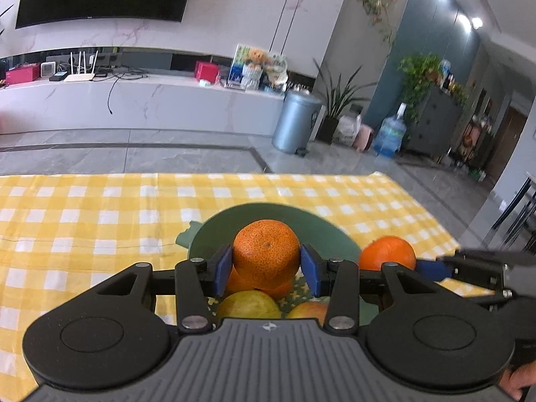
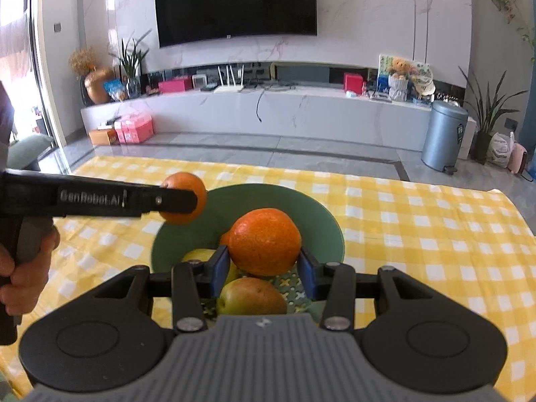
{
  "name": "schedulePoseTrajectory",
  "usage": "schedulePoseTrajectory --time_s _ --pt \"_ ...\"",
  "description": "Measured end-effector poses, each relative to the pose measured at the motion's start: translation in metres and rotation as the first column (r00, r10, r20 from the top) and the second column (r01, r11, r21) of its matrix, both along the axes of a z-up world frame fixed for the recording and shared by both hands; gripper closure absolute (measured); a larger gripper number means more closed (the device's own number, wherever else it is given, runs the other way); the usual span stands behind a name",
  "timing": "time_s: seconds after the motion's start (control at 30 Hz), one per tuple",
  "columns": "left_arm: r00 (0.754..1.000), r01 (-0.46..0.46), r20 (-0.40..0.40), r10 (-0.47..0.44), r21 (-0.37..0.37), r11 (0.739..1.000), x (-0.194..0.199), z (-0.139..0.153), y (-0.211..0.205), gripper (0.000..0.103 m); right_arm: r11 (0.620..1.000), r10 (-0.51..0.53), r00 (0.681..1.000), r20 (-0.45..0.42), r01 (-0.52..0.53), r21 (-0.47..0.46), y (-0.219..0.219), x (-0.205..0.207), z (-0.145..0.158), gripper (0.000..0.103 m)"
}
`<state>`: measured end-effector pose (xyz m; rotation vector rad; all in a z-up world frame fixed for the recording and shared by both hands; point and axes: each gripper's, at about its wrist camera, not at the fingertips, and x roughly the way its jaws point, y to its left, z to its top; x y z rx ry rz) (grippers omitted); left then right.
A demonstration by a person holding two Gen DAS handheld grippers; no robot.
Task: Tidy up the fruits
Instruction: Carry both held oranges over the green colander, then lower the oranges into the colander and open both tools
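A green bowl [image 1: 321, 227] [image 2: 301, 207] stands on the yellow checked tablecloth [image 1: 83, 221] [image 2: 418, 227]. It holds an apple [image 2: 253, 296], a yellow-green fruit [image 1: 249, 305] [image 2: 197, 256] and an orange partly hidden underneath. My left gripper [image 1: 266, 264] is shut on an orange [image 1: 266, 251] above the bowl; it shows in the right wrist view as the orange [image 2: 192, 187] at the bowl's left rim. My right gripper [image 2: 263, 266] is shut on another orange [image 2: 264, 241] over the bowl; that orange [image 1: 387, 251] appears right of the bowl in the left wrist view.
The table's far edge [image 2: 234, 164] runs behind the bowl. Beyond it are a grey tiled floor, a white TV bench [image 2: 268, 110], a grey bin [image 2: 444, 137] [image 1: 294, 120] and potted plants.
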<state>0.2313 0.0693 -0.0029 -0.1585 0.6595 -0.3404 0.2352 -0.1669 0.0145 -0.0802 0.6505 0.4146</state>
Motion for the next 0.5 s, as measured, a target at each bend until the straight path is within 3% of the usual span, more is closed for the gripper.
schedulePoseTrajectory --time_s 0.2,0.5 --pt "1.000 0.019 -0.021 -0.018 0.029 0.999 0.008 -0.011 -0.010 0.053 0.997 0.025 0.996 -0.090 -0.032 -0.071 0.010 0.035 -0.017 0.062" --pt "0.995 0.056 -0.085 -0.055 0.004 0.998 0.022 -0.033 -0.019 0.053 0.981 0.037 0.982 -0.187 -0.071 -0.180 0.016 0.075 -0.043 0.062"
